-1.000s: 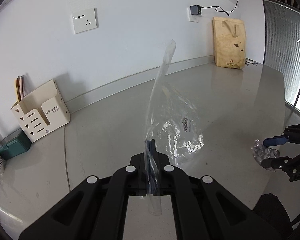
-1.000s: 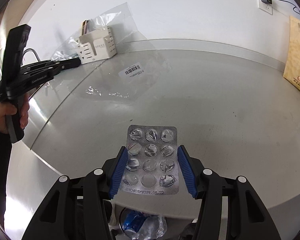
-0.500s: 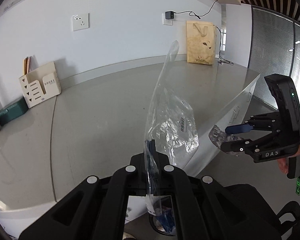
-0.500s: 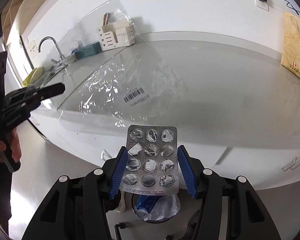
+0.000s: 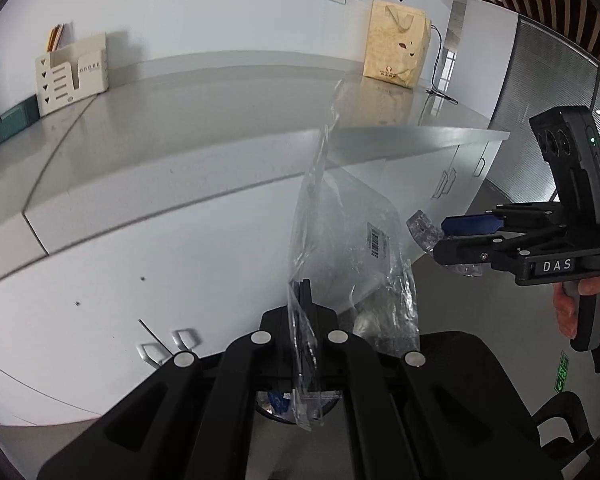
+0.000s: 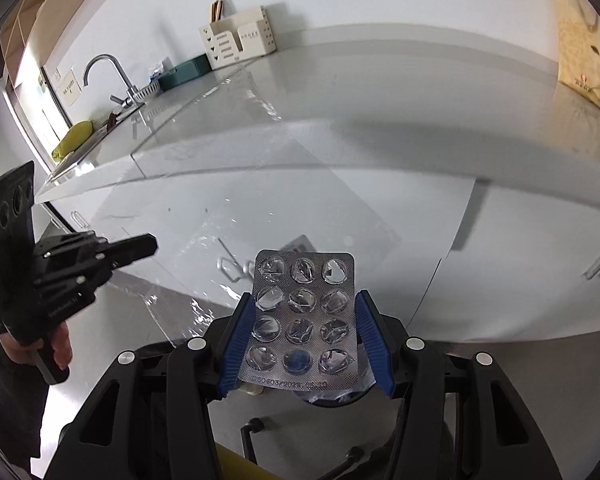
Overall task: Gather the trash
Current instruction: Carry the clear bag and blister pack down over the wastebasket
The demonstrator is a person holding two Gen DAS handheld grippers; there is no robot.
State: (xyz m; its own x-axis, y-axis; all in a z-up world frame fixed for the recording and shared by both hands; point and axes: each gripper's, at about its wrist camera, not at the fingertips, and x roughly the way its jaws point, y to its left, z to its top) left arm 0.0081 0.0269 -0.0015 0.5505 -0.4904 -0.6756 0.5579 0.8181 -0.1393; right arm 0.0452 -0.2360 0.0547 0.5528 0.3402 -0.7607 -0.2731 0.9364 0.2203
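The left gripper (image 5: 305, 300) pinches one clear plastic bag (image 5: 340, 248) in open air off the counter edge (image 5: 220, 200). Right of it, the right gripper (image 6: 305, 332) clamps one twelve-pocket blister pack (image 6: 304, 316) above one bin (image 6: 332, 398).

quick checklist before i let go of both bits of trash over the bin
1. Left gripper shut on the clear plastic bag: ok.
2. Right gripper shut on the empty pill sheet, held by its side edges: ok.
3. Both pieces lifted off the counter: ok.
4. Bin below the pill sheet: ok, its rim shows just under the sheet.
5. Bin under the bag's lower end: ok in the left wrist view, though most of the bag hangs out in front of the jaws.
6. Room left in the bin: cannot tell, only a sliver of it shows.
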